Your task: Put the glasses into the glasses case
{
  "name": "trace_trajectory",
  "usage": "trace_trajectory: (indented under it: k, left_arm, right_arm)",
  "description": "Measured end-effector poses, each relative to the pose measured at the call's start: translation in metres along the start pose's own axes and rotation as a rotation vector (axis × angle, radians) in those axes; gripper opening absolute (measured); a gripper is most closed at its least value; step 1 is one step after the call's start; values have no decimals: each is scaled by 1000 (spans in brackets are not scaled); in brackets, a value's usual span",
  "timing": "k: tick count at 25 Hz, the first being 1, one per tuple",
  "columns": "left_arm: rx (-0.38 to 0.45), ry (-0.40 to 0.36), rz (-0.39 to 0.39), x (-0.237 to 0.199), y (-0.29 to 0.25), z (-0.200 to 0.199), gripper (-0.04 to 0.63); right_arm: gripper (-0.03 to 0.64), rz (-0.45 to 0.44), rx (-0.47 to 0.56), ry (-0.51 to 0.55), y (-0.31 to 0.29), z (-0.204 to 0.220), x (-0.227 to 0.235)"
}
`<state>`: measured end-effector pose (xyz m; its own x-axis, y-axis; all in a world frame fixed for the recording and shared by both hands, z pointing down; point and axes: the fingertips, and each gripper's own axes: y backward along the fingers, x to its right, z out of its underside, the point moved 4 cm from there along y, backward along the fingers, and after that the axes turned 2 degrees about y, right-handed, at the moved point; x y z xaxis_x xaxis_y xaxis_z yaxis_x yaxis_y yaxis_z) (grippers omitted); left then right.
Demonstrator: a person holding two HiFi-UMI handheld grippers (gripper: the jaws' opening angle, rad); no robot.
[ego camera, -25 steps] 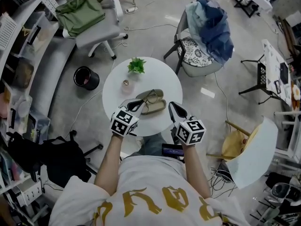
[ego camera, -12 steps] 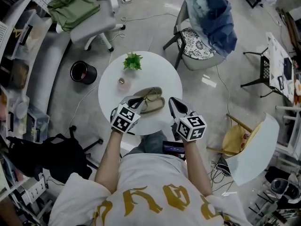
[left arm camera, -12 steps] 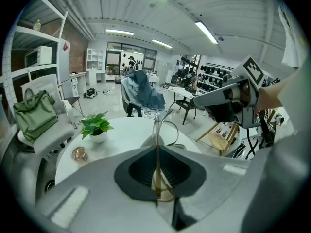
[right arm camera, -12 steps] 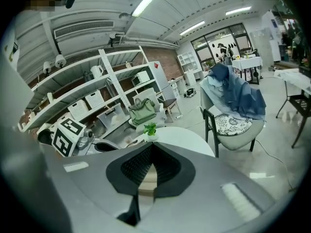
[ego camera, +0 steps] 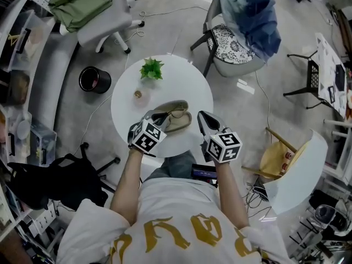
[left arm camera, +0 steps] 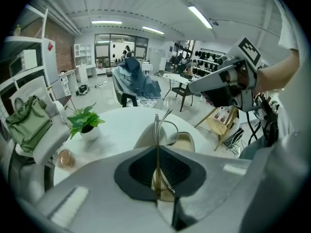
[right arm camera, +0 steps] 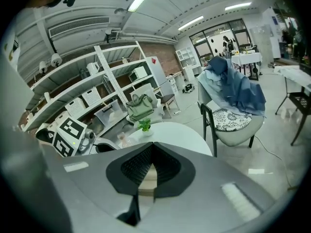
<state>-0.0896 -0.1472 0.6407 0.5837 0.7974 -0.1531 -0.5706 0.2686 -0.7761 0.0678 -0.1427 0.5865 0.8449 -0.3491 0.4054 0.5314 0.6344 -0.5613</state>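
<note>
An open beige glasses case (ego camera: pixel 179 124) lies on the round white table (ego camera: pixel 193 95), at the side nearest me. My left gripper (ego camera: pixel 159 117) is at the case's left end, shut on thin metal-framed glasses (left arm camera: pixel 156 128). The glasses stand up between its jaws, with the case (left arm camera: pixel 184 141) just beyond them. My right gripper (ego camera: pixel 204 121) hovers to the right of the case over the table edge, jaws together with nothing held. In the right gripper view the right gripper (right arm camera: pixel 151 152) points across the table (right arm camera: pixel 182 132).
A small potted plant (ego camera: pixel 151 69) and a little jar (ego camera: pixel 138 94) stand at the table's far left. Around the table are a chair draped with blue clothes (ego camera: pixel 246 21), a grey office chair with a green bag (ego camera: pixel 82 4), a black bin (ego camera: pixel 92 80) and a yellow chair (ego camera: pixel 278 161).
The head view has drifted, so the table sits a little higher and further left. My left gripper with the glasses has edged closer to the case. The right gripper keeps its place.
</note>
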Motion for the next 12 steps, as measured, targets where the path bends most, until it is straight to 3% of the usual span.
trace_trajectory:
  k: [6, 12]
  left_arm:
    - [-61, -36, 2, -1, -14, 5, 18]
    - [-138, -122, 4, 2, -29, 10, 18]
  right_arm:
    - [23, 23, -14, -19, -5, 3, 17]
    - [23, 36, -18, -35, -9, 1, 30]
